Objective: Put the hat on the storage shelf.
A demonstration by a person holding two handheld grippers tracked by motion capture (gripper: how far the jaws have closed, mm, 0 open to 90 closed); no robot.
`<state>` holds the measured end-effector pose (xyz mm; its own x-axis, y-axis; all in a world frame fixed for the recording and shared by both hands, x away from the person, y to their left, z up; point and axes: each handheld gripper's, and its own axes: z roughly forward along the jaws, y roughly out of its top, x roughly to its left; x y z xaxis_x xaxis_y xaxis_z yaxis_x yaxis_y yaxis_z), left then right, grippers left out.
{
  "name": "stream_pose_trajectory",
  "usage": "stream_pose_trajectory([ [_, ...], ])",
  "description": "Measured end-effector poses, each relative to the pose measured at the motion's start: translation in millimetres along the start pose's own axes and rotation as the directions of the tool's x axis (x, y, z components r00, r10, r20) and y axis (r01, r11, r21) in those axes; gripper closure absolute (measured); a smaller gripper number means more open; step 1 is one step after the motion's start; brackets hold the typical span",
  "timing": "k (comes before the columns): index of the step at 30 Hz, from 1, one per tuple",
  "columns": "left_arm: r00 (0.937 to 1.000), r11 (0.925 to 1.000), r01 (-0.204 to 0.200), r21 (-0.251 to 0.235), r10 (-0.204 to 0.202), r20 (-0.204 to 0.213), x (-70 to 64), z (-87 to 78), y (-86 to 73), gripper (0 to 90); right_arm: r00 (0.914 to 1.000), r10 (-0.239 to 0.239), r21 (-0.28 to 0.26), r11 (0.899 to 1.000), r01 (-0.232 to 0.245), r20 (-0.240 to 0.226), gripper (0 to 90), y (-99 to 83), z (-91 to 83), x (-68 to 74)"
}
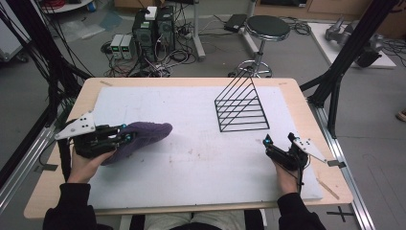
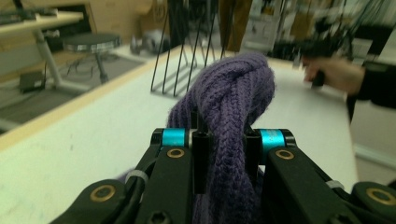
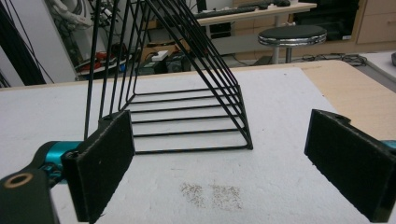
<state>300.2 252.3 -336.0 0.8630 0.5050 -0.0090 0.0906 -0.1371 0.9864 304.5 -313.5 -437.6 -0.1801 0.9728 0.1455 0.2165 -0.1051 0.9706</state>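
Jaws of our left gripper (image 1: 125, 137) clamp the purple knit (image 1: 143, 136) at nine o'clock for carrying; our right gripper (image 3: 219, 163) gapes, facing the wire rack (image 3: 187, 93).

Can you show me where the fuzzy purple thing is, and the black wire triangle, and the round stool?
purple knit cloth (image 1: 143, 134): high view, on its middle, past the left gripper's jaws.
black wire rack (image 1: 242, 106): high view, on its sloped wires.
round stool (image 1: 267, 26): high view, on the middle of its black seat.

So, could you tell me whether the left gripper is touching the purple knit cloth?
Touching. In the left gripper view, the left gripper has both jaws pressed against the purple knit cloth, which is bunched between them.
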Motion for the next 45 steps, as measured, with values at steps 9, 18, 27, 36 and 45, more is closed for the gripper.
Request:
stream_pose_trajectory([
  [9,0.9996,0.9783,-0.014,-0.207,0.019,0.02,-3.3,5.2,25.9,80.5,1.0,0.002,-0.009,1.0,-0.002,-0.007,7.6,0.4,-0.4,0.3],
  [18,0.9973,0.9553,-0.008,-0.295,0.029,0.067,-8.1,29.2,57.5,80.5,0.9926,-0.04,-0.08,0.996,0.031,-0.114,7.5,4.0,-3.3,10.0],
  [27,0.9919,0.9397,0.023,-0.341,0.021,0.125,-7.1,50.3,78.8,80.5,0.925,-0.125,-0.155,0.985,0.072,-0.359,7.5,17.9,-3.4,34.4],
  [36,0.9822,0.9332,0.043,-0.357,0.026,0.186,-9.3,63.2,96.9,80.5,0.8307,-0.179,-0.159,0.981,0.11,-0.527,7.5,31.4,4.0,61.6],
  [45,0.9694,0.9394,0.054,-0.339,0.032,0.243,-13.0,73.8,109.5,80.4,0.6799,-0.275,-0.181,0.961,0.208,-0.68,7.5,59.9,32.9,104.6],
])
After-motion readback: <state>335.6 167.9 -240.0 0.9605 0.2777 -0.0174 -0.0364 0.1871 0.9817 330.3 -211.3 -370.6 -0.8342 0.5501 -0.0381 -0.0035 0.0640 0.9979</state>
